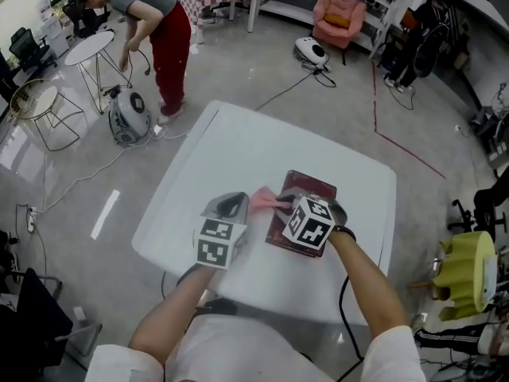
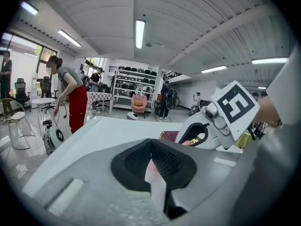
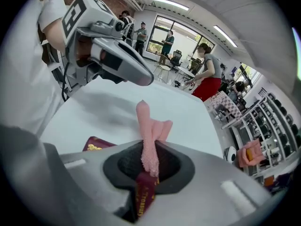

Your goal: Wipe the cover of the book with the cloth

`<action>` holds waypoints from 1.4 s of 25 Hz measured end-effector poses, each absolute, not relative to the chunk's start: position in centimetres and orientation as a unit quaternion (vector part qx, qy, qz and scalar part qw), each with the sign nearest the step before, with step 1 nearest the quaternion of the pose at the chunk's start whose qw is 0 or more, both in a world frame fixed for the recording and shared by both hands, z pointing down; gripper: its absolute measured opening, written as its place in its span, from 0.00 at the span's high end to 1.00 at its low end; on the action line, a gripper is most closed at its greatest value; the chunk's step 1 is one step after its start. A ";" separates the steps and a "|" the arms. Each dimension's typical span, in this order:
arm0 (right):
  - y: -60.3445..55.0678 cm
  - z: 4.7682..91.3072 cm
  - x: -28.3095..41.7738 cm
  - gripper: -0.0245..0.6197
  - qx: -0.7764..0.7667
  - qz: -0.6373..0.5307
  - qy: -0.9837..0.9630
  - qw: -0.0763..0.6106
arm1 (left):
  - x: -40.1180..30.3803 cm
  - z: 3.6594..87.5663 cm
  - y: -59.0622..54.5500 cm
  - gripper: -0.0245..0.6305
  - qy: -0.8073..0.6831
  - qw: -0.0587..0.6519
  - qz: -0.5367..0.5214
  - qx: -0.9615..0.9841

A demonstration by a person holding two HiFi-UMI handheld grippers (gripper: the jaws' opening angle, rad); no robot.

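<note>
A maroon book (image 1: 312, 188) with gold print lies on the white table (image 1: 238, 142), right of the middle. My right gripper (image 1: 288, 202) hovers over the book's near left part, shut on a pink cloth (image 3: 148, 128). The cloth (image 1: 266, 200) sticks out of its jaws toward my left gripper (image 1: 242, 204). A strip of the book's maroon shows in the slit under the cloth, and a corner of the book (image 3: 95, 145) shows at the left. In the right gripper view the left gripper (image 3: 149, 80) points down, jaws together, just above the cloth's free tip.
A person in red trousers (image 1: 169, 38) bends over beyond the table's far left corner, beside a round grey machine (image 1: 127, 118) and floor cables. A wire chair (image 1: 40, 110) stands further left. A yellow object (image 1: 465, 273) sits close to the table's right edge.
</note>
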State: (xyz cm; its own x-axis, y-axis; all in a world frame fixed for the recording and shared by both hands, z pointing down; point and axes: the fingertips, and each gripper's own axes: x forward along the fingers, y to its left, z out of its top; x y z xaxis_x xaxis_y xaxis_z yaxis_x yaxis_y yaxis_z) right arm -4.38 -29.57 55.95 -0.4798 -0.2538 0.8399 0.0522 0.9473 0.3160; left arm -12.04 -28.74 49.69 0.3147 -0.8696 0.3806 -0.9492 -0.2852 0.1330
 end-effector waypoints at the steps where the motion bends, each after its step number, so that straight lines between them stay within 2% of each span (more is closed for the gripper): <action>1: -28.8 55.9 -4.4 0.90 0.055 -0.151 -0.848 0.504 | -12.2 49.4 -28.5 0.95 -0.576 0.167 0.116 0.791; 13: -21.0 55.7 -4.5 0.90 0.010 -0.145 -0.864 0.481 | -11.6 48.6 -26.2 0.95 -0.583 0.157 0.114 0.789; 19: -20.8 53.6 -3.3 0.90 0.074 -0.126 -0.886 0.441 | -10.6 47.0 -25.4 0.95 -0.584 0.145 0.109 0.791; 25: -22.2 49.6 0.6 0.90 0.201 -0.055 -0.912 0.354 | -9.1 45.2 -24.6 0.95 -0.584 0.139 0.092 0.794; 31: -23.4 44.0 6.1 0.90 0.326 0.013 -0.918 0.225 | -5.3 43.7 -24.2 0.95 -0.564 0.129 0.091 0.811; 35: -23.1 41.3 9.5 0.90 0.388 0.032 -0.906 0.164 | -2.6 42.7 -23.8 0.95 -0.549 0.122 0.092 0.822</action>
State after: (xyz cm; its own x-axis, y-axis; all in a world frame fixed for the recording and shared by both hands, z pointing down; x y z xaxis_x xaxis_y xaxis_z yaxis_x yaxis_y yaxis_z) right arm 9.52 -23.11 41.31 -0.6450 -0.6929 0.3224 -0.7137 0.6969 0.0701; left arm -2.62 -23.79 42.73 0.3808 -0.8798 0.2844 -0.9245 -0.3679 0.0995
